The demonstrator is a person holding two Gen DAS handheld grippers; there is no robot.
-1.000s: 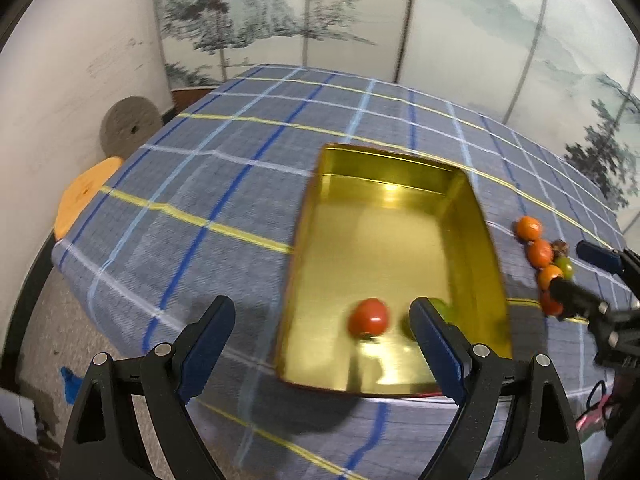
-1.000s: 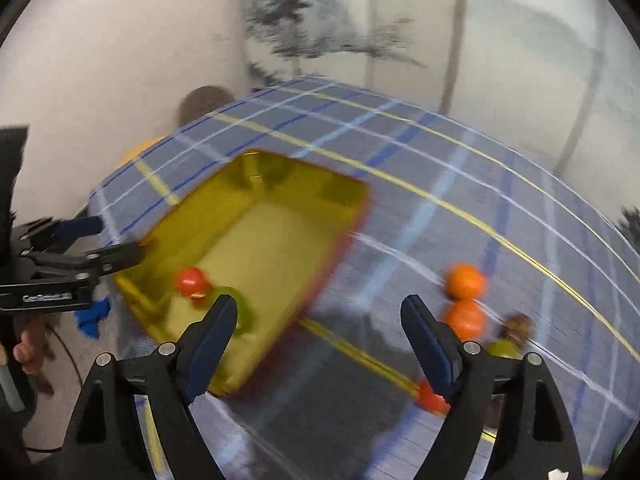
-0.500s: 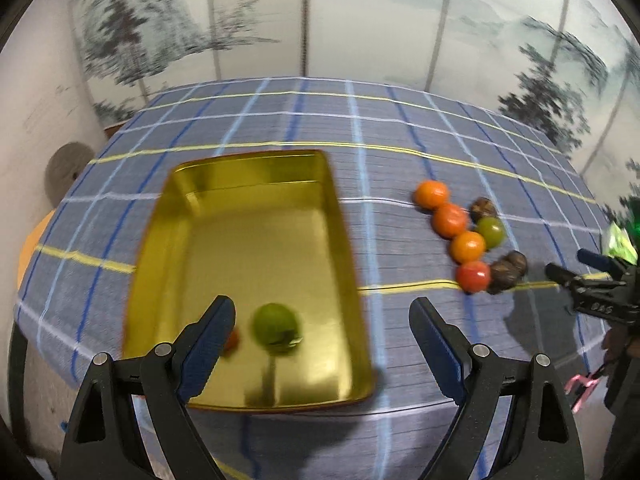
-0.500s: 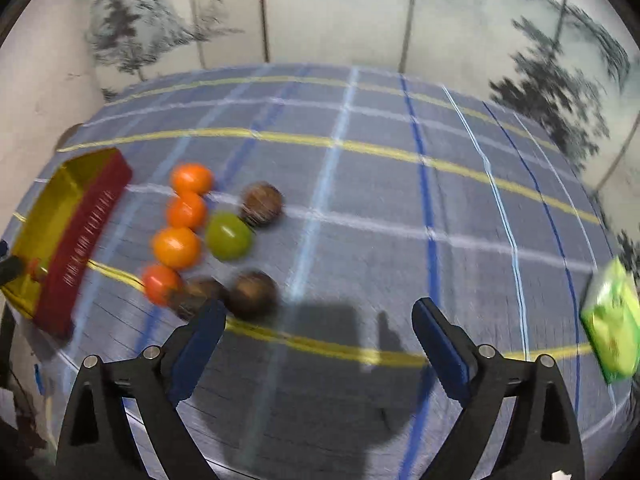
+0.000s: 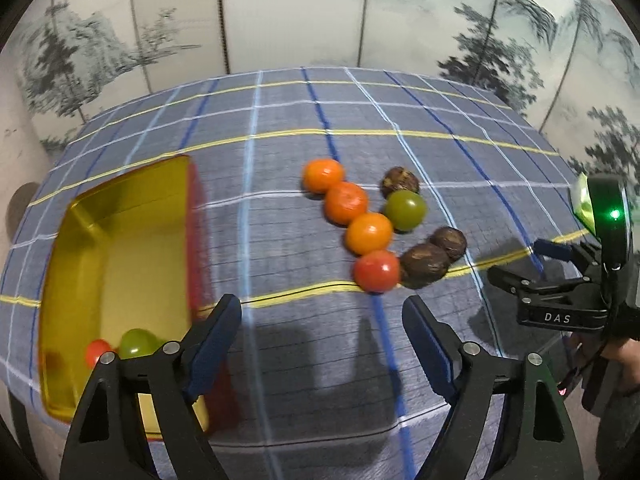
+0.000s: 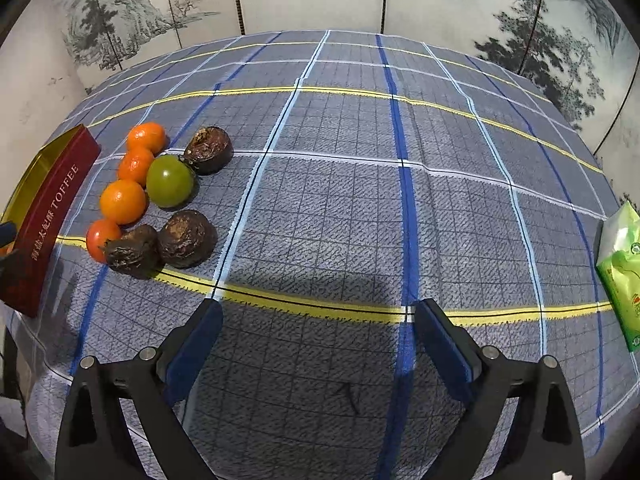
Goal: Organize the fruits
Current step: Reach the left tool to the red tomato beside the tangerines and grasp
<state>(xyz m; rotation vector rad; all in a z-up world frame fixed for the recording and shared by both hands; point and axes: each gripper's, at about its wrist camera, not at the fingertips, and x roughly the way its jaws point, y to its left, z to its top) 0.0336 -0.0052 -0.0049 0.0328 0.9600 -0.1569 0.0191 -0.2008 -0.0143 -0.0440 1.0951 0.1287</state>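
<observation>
Fruits sit clustered on the tabletop (image 6: 360,200) beside the tin (image 5: 120,240); both tools gape, unloaded. I'd pinch the red tomato (image 5: 376,271) gently across its middle (soft, smooth, prone to rolling).

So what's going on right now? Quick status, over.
Left gripper and right gripper open, empty. Two fruits in gold tin; fruit cluster waiting on cloth. Path clear.

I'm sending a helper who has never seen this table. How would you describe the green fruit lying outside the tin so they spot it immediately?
Start at the red and gold tin on the checked tablecloth, then look to the cluster of fruit beside it. The green fruit sits against the row of oranges, just below a dark wrinkled fruit. It is the cluster's only green, smooth, shiny piece.
</observation>
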